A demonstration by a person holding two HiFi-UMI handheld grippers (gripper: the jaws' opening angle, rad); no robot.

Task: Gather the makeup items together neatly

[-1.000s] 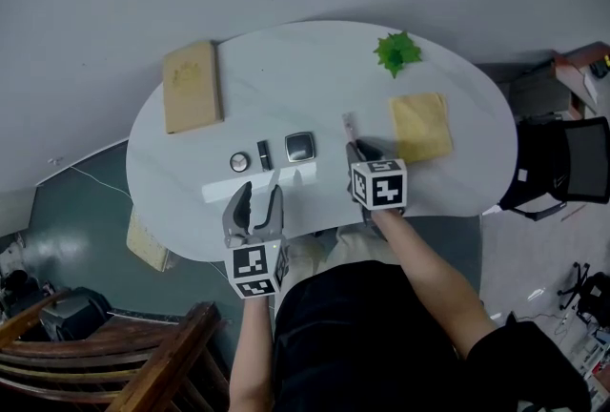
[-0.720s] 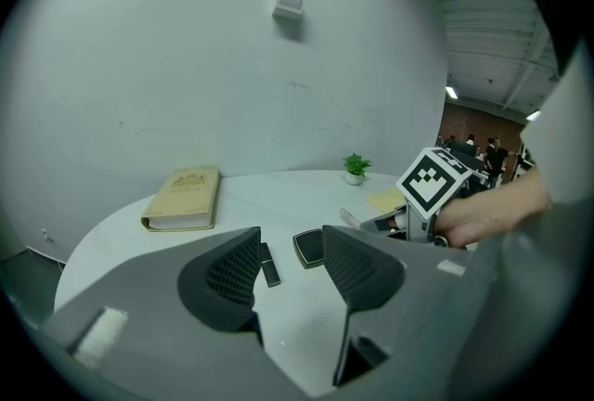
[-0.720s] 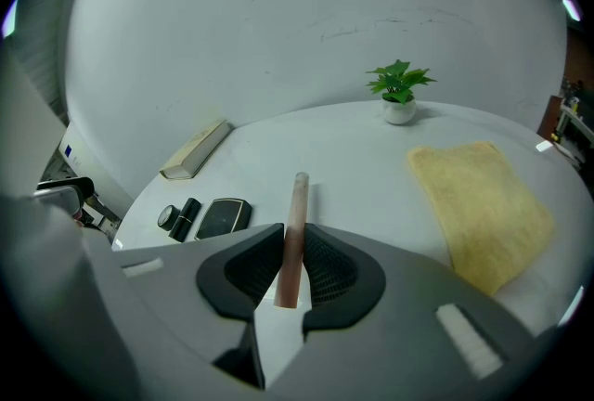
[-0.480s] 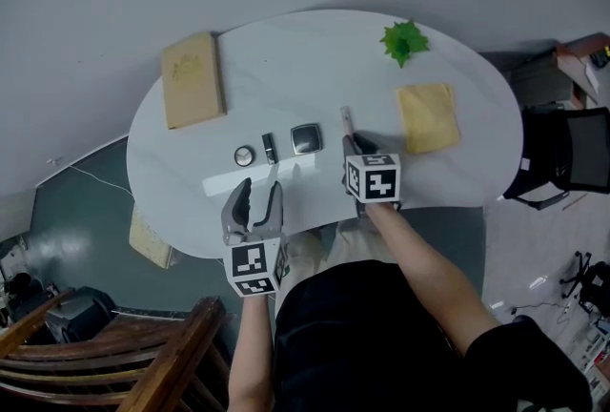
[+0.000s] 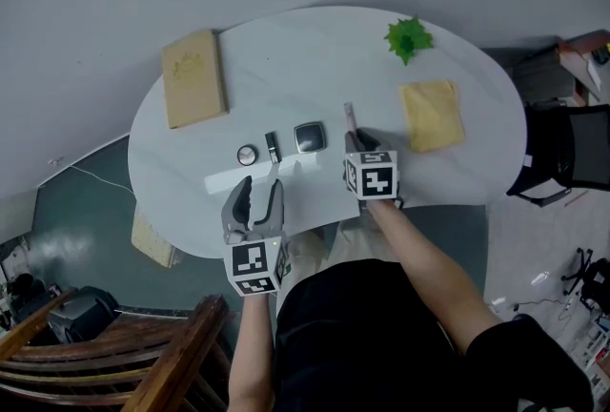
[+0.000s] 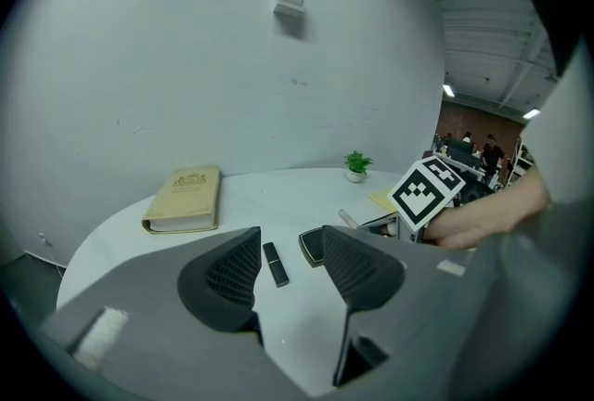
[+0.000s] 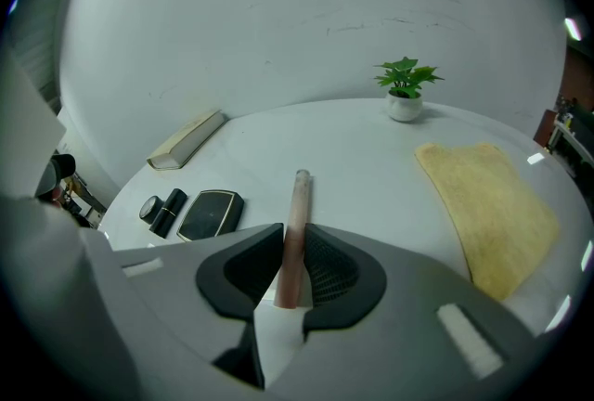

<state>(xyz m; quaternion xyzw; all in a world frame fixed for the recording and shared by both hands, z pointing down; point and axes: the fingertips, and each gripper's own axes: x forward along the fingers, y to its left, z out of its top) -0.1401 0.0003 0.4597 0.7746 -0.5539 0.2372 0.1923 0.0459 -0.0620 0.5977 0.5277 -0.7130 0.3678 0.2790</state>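
My right gripper (image 7: 293, 271) (image 5: 355, 139) is shut on a slim pink makeup tube (image 7: 296, 227) (image 5: 350, 117) that sticks out forward over the white table (image 5: 286, 57). To its left lie a black square compact (image 5: 309, 136) (image 7: 211, 213) (image 6: 313, 244), a black lipstick (image 5: 273, 147) (image 6: 274, 263) (image 7: 168, 211) and a small round case (image 5: 247, 154) (image 7: 148, 207). My left gripper (image 5: 255, 200) (image 6: 288, 269) hangs open at the table's near edge, just short of the lipstick and compact, with nothing between its fingers.
A tan book (image 5: 194, 78) (image 6: 184, 200) lies at the back left. A yellow cloth (image 5: 433, 114) (image 7: 492, 213) lies to the right of the tube. A small potted plant (image 5: 409, 37) (image 7: 405, 90) stands at the far right. A wooden chair (image 5: 124, 372) is by the person's left.
My right gripper with the pink tube has shifted slightly up and away over the table. The left gripper has stayed put.
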